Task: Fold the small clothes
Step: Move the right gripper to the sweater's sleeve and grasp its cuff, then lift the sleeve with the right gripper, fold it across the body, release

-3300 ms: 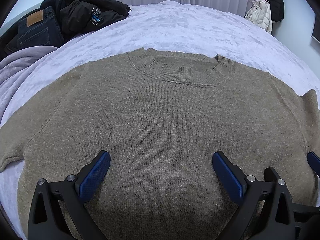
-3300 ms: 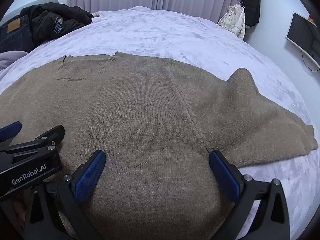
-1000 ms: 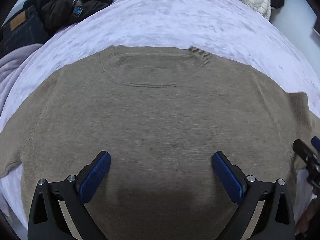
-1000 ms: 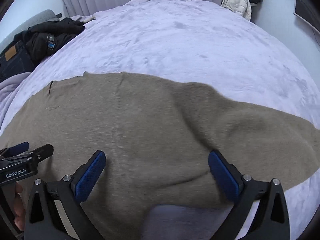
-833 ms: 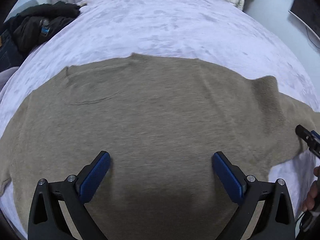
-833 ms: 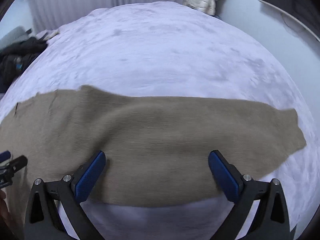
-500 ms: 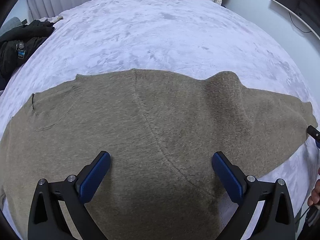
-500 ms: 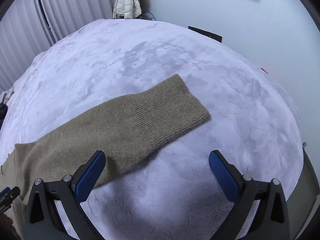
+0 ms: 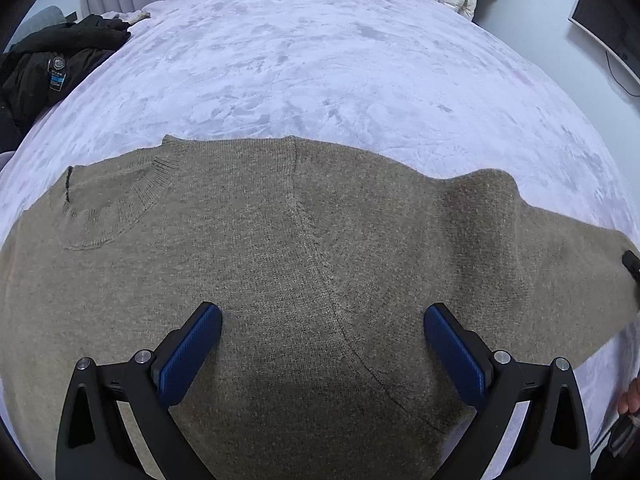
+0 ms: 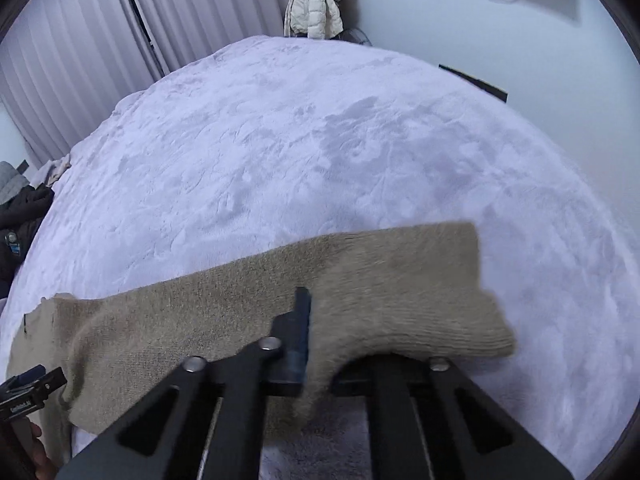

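A tan knit sweater lies flat on the bed, neckline at the upper left. My left gripper is open and hovers over the sweater's right chest by the armhole seam. In the right wrist view my right gripper is shut on the sweater's right sleeve near its ribbed cuff, and the cuff drapes over the right finger. The sleeve runs left toward the sweater's body. The right gripper's tip shows at the right edge of the left wrist view.
The bed has a pale lilac plush cover. A pile of dark clothes sits at the far left of the bed. Curtains and a white jacket hang behind. A wall-mounted screen is at the right.
My right gripper swung out to the sleeve's cuff end and closed on it. My left gripper turned right over the sweater and stayed open.
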Demonstrator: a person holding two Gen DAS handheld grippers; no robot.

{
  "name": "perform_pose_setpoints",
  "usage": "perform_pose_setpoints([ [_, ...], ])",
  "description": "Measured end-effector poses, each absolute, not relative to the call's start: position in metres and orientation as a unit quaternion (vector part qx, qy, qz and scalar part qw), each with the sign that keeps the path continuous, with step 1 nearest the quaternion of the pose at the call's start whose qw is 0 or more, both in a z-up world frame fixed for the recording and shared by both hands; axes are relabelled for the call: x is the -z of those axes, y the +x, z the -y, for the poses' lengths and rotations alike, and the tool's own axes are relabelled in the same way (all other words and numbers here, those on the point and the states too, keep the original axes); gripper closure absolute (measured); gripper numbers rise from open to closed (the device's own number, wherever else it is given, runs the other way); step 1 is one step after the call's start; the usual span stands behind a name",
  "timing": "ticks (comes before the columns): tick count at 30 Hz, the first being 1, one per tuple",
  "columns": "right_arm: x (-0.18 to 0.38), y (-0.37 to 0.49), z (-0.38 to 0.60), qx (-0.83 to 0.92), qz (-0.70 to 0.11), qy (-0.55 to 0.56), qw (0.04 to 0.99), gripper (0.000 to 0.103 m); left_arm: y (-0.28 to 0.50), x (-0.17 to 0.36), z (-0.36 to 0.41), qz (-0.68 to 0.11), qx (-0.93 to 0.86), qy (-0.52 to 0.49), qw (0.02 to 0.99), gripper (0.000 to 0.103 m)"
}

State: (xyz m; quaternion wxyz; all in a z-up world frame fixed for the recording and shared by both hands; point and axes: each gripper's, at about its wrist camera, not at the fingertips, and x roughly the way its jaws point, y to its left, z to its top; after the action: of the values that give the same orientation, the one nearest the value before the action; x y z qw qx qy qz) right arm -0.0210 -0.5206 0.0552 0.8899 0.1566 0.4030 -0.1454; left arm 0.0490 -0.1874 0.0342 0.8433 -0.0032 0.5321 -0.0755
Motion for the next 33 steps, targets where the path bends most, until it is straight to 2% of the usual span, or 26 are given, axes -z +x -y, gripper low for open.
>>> perform_pose_setpoints([
  [4,-0.084,-0.058,0.527,0.191,-0.340,0.135,0.911,0.097,0.050,-0.033,0.208,-0.531,0.095,0.003,0.842,0.001],
  [7,-0.072,-0.058,0.529,0.224,-0.361,0.096,0.900,0.093,0.048,-0.025,0.227,-0.527,0.094,0.035,0.844,0.001],
  [9,-0.054,-0.049,0.532,0.244,-0.396,0.072,0.882,0.071,0.046,-0.024,0.234,-0.522,0.090,0.052,0.847,0.001],
  [11,-0.041,-0.051,0.544,0.242,-0.404,0.093,0.877,0.054,0.045,-0.028,0.233,-0.525,0.094,0.047,0.845,0.001],
  [13,-0.043,-0.063,0.555,0.223,-0.386,0.132,0.885,0.051,0.045,-0.037,0.228,-0.524,0.109,0.023,0.844,0.001],
  [15,-0.044,-0.066,0.562,0.210,-0.377,0.159,0.888,0.043,0.046,-0.044,0.228,-0.517,0.110,0.012,0.849,0.001],
  [20,-0.042,-0.060,0.553,0.220,-0.384,0.127,0.887,0.042,0.052,-0.040,0.233,-0.526,0.110,0.008,0.843,0.001],
  [24,-0.039,-0.057,0.548,0.230,-0.385,0.115,0.886,0.042,0.054,-0.013,0.241,-0.537,0.076,0.064,0.838,0.000],
  [28,-0.037,-0.056,0.543,0.237,-0.389,0.099,0.885,0.041,0.050,-0.023,0.239,-0.531,0.082,0.065,0.841,0.000],
  [33,-0.034,-0.056,0.543,0.238,-0.391,0.095,0.884,0.040,0.047,-0.046,0.212,-0.503,0.068,0.017,0.861,0.000],
])
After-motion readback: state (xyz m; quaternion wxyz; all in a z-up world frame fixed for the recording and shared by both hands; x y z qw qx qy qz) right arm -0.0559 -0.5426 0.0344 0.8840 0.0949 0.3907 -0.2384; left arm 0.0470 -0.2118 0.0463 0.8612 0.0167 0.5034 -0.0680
